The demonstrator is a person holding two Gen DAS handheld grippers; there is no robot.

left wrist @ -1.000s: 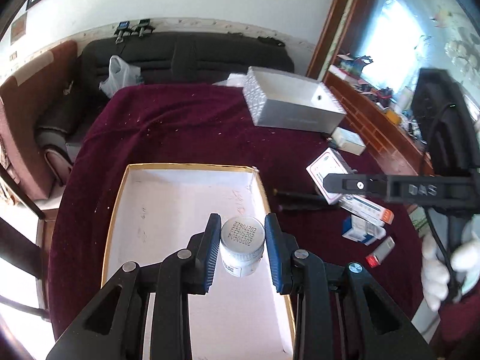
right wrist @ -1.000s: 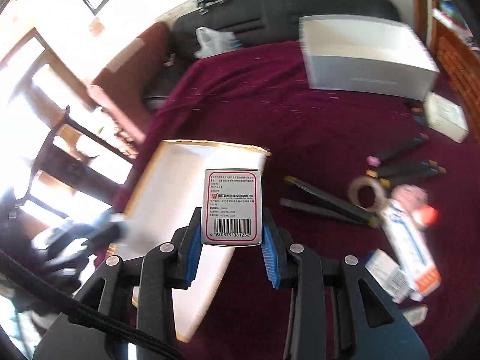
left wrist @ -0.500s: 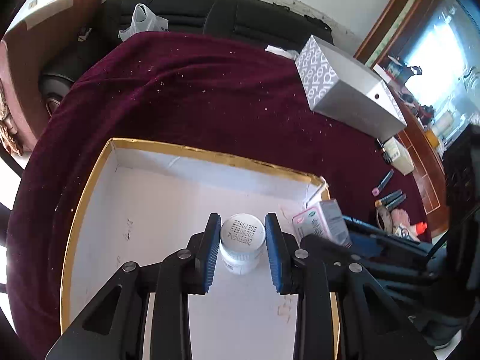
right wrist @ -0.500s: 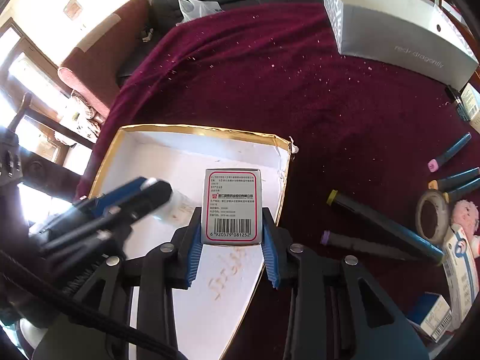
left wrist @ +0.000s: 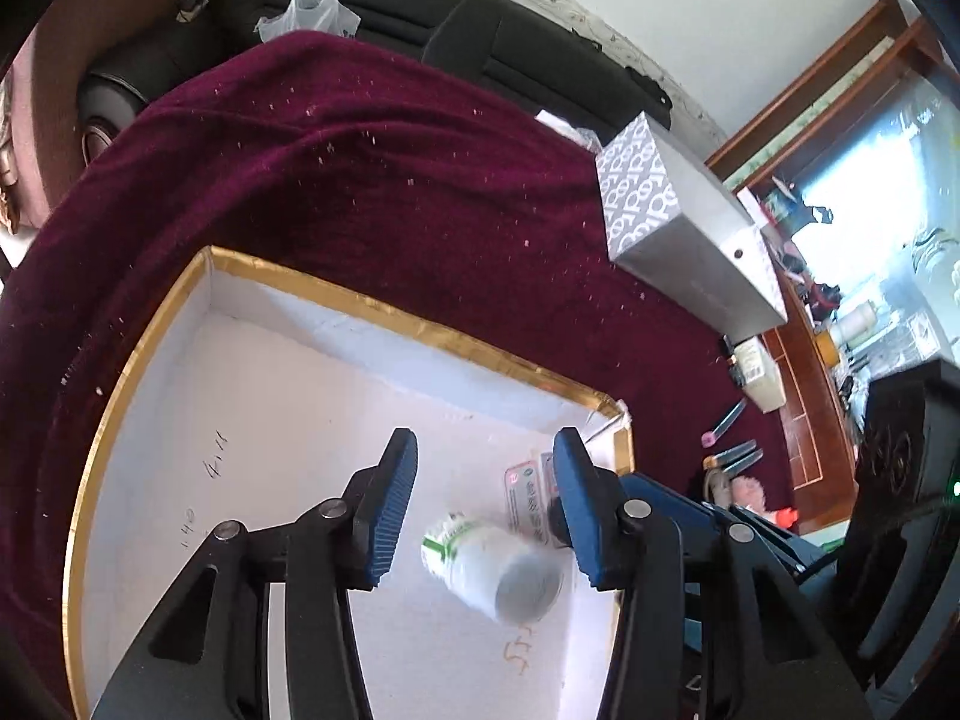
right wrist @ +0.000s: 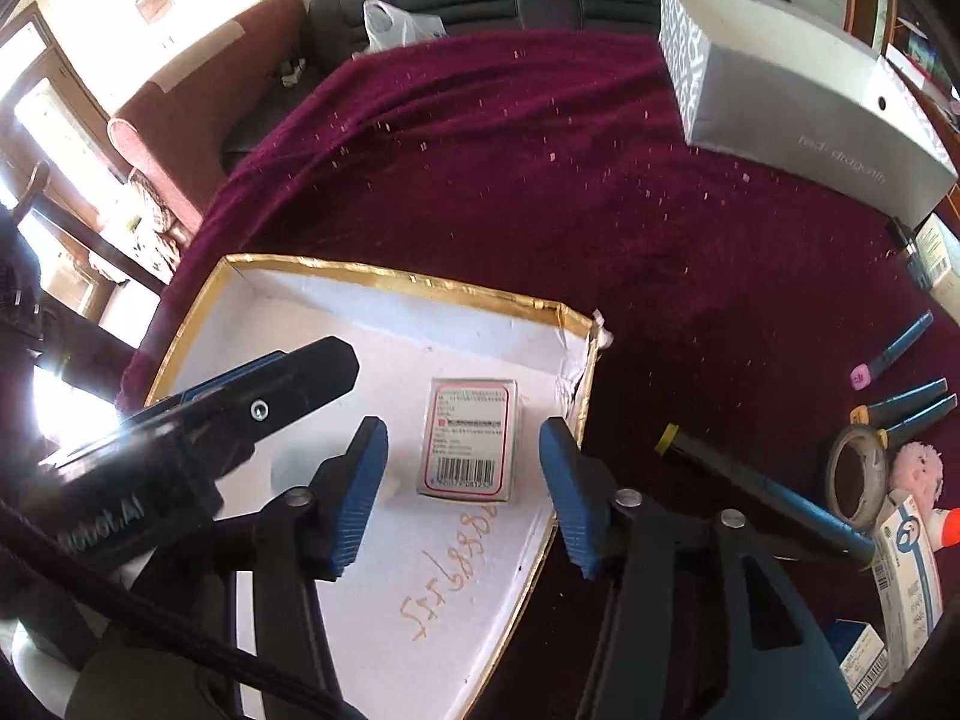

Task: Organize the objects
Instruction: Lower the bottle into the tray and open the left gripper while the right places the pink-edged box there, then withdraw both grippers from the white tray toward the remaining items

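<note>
Maroon cloth covers the counter [right wrist: 540,180], with a gold-rimmed white tray [left wrist: 372,306] at its near left, a long grey box [right wrist: 798,102] at the far right and pens [right wrist: 900,408] with a tape roll [right wrist: 855,474] at the right. Left tongs [left wrist: 485,510] are opening, pads clear of the white bottle [left wrist: 492,564] lying tipped on the tray floor between them. Right tongs [right wrist: 462,492] are likewise opening, the barcoded medicine carton [right wrist: 471,438] lying flat in the tray's far right corner between them, untouched.

- Right gripper [right wrist: 462,480]: jaws opening, pads clear of the medicine box [right wrist: 471,439].
- Medicine box lies flat inside the gold-rimmed tray [right wrist: 384,273].
- Left gripper [right wrist: 312,372] overhangs the tray's left side.
</note>
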